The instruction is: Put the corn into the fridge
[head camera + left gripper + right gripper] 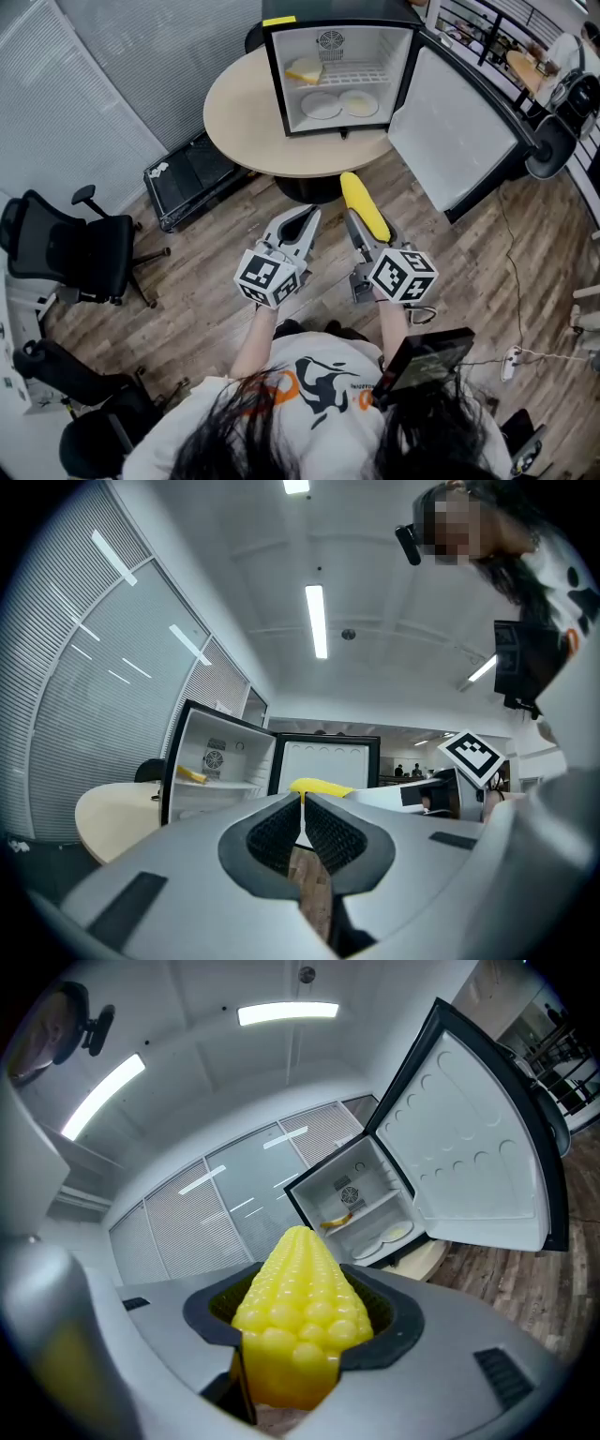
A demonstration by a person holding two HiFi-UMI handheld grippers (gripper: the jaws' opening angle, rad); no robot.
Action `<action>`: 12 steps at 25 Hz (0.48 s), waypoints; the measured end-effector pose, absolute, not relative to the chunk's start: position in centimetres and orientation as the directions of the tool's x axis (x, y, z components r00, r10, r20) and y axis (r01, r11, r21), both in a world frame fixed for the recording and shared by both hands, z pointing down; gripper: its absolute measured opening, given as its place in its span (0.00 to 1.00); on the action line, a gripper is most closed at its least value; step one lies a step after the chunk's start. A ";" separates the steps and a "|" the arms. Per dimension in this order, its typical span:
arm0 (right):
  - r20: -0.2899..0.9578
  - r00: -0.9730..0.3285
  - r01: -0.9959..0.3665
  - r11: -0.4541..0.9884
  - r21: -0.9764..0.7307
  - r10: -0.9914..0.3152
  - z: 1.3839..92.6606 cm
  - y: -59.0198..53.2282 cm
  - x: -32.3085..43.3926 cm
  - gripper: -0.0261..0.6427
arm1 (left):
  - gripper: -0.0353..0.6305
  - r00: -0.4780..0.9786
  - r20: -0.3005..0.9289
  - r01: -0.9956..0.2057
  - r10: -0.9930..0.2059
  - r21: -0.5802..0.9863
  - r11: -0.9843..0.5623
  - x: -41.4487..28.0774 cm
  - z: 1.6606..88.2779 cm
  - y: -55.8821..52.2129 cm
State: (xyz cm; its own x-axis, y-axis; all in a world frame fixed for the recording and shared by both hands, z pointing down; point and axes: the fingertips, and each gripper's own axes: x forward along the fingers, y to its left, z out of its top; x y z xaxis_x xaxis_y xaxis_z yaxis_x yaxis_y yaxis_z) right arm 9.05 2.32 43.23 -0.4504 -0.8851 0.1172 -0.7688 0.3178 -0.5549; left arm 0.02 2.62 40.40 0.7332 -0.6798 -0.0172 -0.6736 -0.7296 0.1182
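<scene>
"Wooden floor (187, 281) all round, office chairs (66, 248) off to the left. What's the biggest thing ahead?"

"Round desk (234, 122), and on it the small fridge (328, 11). Its door (450, 141) stands wide open to the right, so the mouth faces the person."

"And the two tools?"

"Both are held low over the floor, short of the desk's near edge. The left tool (307, 214) is clenched on nothing: its own view shows the pads pressed together with only floor behind them. The right tool (368, 234) is clamped on the base of the corn (364, 202)."

"Which way does the corn lie?"

"Its long axis runs on from the jaws, tip forward, aimed at the desk and the open fridge beyond — well apart from both. The right tool's view lines the tip up just below the fridge mouth."

"So the coming move?"

"My guess is a straight reach ahead and up with the right side, going in tip first. The door is on that same side, so I'd drift slightly left to keep clear of it."

"Room inside?"

"Two plates (322, 105) cover the bottom, and a pale yellow item (305, 70) sits on the left of the shelf. The right of the shelf looks free — a judgement, not a certainty."
</scene>
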 end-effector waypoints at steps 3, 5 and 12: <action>0.124 -0.466 -0.767 0.330 -0.551 -0.876 43.6 2.4 9.5 0.42 | 0.07 0.726 -0.014 -0.681 -0.687 0.120 -0.722 0.8 40.7 2.8; 0.126 -0.475 -0.762 0.335 -0.553 -0.871 43.8 2.5 9.9 0.42 | 0.07 0.724 -0.010 -0.685 -0.690 0.119 -0.719 1.3 40.9 2.9; 0.128 -0.483 -0.754 0.337 -0.564 -0.866 44.5 2.4 11.0 0.42 | 0.07 0.727 0.002 -0.682 -0.686 0.111 -0.723 2.8 41.0 2.9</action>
State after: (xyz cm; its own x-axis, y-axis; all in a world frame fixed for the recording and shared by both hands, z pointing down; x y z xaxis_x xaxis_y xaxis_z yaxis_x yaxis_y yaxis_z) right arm 10.99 2.37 44.47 -0.4832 -0.8660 0.1284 -0.7538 0.3370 -0.5641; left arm 2.79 2.89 41.05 0.7274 -0.6863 0.0019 -0.6821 -0.7227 0.1113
